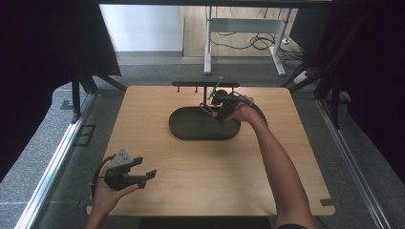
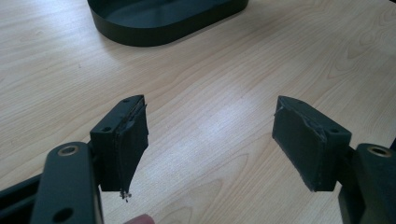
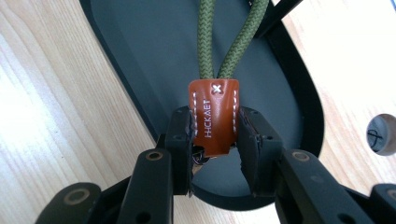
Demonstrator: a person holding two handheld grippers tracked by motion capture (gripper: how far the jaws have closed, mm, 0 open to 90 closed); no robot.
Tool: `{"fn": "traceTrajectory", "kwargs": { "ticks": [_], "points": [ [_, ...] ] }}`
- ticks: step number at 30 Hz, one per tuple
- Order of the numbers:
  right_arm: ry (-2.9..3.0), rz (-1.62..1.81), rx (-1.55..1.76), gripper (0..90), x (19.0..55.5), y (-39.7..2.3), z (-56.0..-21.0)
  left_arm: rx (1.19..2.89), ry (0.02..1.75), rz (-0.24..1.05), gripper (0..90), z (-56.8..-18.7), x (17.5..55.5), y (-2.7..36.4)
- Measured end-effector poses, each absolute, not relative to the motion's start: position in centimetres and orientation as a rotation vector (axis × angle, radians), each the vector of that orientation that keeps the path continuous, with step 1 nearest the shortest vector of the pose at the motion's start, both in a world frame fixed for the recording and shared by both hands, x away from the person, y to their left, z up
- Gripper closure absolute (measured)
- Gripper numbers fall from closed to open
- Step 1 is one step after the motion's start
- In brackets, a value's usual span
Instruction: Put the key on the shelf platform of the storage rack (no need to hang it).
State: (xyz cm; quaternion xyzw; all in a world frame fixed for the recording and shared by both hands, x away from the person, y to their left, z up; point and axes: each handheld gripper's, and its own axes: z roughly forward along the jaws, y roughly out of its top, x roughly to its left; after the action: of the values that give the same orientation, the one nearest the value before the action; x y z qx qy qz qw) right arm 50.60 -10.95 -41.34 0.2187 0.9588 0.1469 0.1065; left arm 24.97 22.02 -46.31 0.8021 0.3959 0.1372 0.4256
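Right now the brown leather tab [image 3: 214, 116], stamped HICKAET with white stitching, sits clamped between the right gripper's [image 3: 215, 140] two black jaws. Two strands of green cord [image 3: 219, 37] run up from the tab, forming a loop. Tab hangs over the oval black tray [image 3: 135, 51], near its right end in the high view, where the right gripper [image 1: 222, 116] points down over the tray [image 1: 184, 129]. Behind the tray stands a black rack [image 1: 205, 85] with small pegs. Tray rests mid-table on the wooden table [image 1: 200, 181]. Left gripper [image 1: 143, 171] is well apart, near the front-left edge, held in the left hand [image 1: 107, 195]; its jaws stand wide with nothing between, bare wood [image 2: 210, 121] under them.
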Motion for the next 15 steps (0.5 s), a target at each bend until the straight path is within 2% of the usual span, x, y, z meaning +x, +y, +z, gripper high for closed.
{"fn": "traceTrajectory", "kwargs": {
  "ticks": [15],
  "points": [
    [2.852,0.401,0.631,66.5,50.6,-10.2,-44.2,2.007,0.991,0.343,27.0,-46.3,25.0,22.0]
  ]
}}
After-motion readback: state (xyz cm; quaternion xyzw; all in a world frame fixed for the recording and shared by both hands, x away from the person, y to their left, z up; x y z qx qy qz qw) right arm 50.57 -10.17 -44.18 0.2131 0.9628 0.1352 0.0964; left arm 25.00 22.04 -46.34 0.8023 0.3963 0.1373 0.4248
